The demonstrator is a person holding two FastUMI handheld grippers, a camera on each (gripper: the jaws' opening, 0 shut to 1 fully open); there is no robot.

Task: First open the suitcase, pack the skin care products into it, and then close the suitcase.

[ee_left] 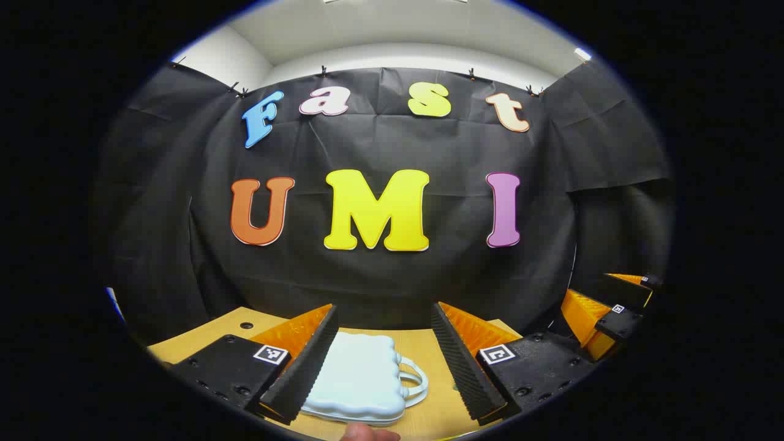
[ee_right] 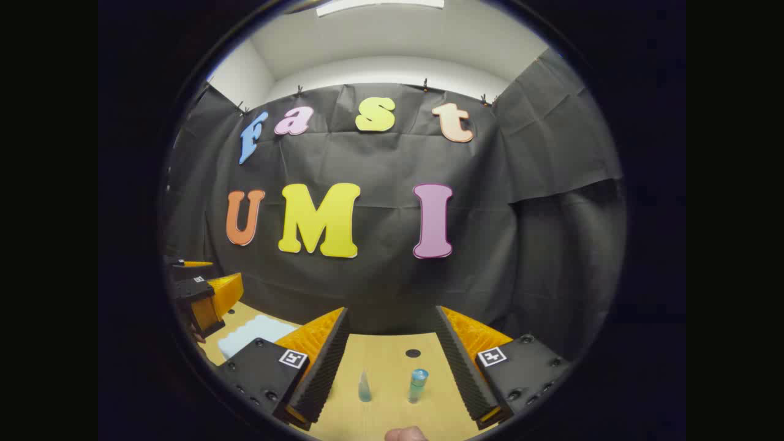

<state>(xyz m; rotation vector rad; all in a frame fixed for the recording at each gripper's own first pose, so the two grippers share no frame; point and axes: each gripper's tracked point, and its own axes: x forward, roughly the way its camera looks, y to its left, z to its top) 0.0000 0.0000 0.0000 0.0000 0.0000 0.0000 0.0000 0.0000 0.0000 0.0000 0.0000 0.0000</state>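
A pale blue suitcase (ee_left: 358,380) with a looped handle on its right side lies closed on the wooden table. My left gripper (ee_left: 383,361) is open above it, its fingers on either side of the case without touching it. In the right gripper view the suitcase (ee_right: 248,334) shows at the left, partly behind a finger. My right gripper (ee_right: 392,361) is open over the table, with two skin care products between its fingers farther off: a small clear cone-topped bottle (ee_right: 365,387) and a blue-green capped bottle (ee_right: 417,384), both upright.
The wooden table (ee_right: 386,352) has a small round hole (ee_right: 413,353) near its back edge. The black cloth wall stands close behind it. The other gripper appears at the right edge (ee_left: 606,312) of the left gripper view and at the left edge (ee_right: 205,294) of the right gripper view.
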